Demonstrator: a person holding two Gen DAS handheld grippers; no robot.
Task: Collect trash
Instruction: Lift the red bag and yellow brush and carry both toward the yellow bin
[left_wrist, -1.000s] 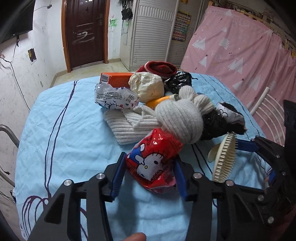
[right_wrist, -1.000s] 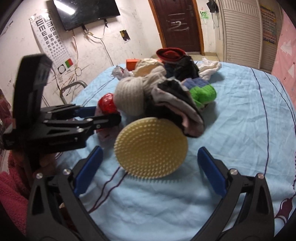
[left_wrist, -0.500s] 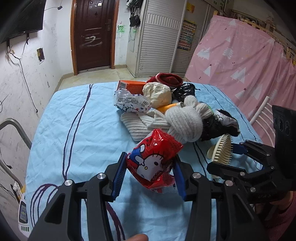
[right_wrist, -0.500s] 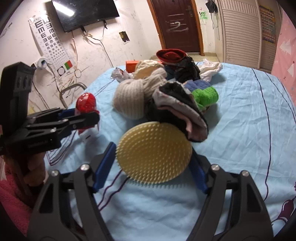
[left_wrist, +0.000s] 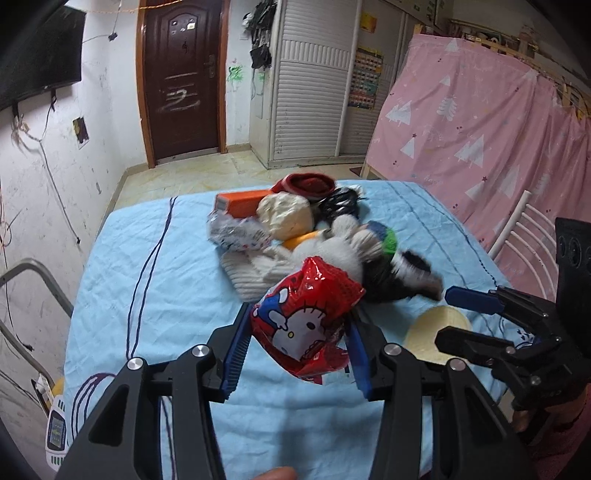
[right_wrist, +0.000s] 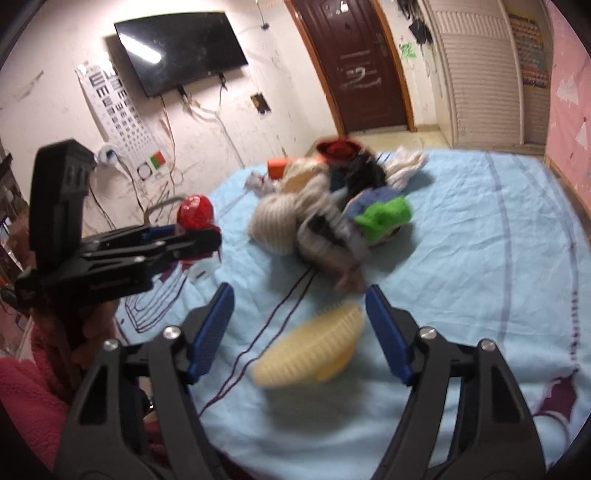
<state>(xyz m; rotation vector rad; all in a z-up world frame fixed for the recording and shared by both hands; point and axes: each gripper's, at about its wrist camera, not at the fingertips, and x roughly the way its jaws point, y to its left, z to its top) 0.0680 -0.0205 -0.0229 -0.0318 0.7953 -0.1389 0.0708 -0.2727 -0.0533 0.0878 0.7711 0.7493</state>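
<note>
A red cartoon-cat snack bag hangs above the blue tablecloth, and my left gripper is shut on it. In the right wrist view that gripper and the bag are at the left. A pale yellow round brush, blurred, lies tipped on the cloth between the blue pads of my right gripper. Its jaws are closing; the left pad stands clear of the brush and the right pad is close beside its edge. From the left wrist the brush shows as a flat disc by the right gripper.
A heap on the table holds a beige knit garment, a white printed wrapper, an orange box, a red hat, a black bag and a green sock. A white chair stands right, a metal frame left.
The left gripper has risen with the red bag. The right jaws narrowed around the brush and drew back from the heap; the brush went from upright between the pads to tipped over on the cloth.
</note>
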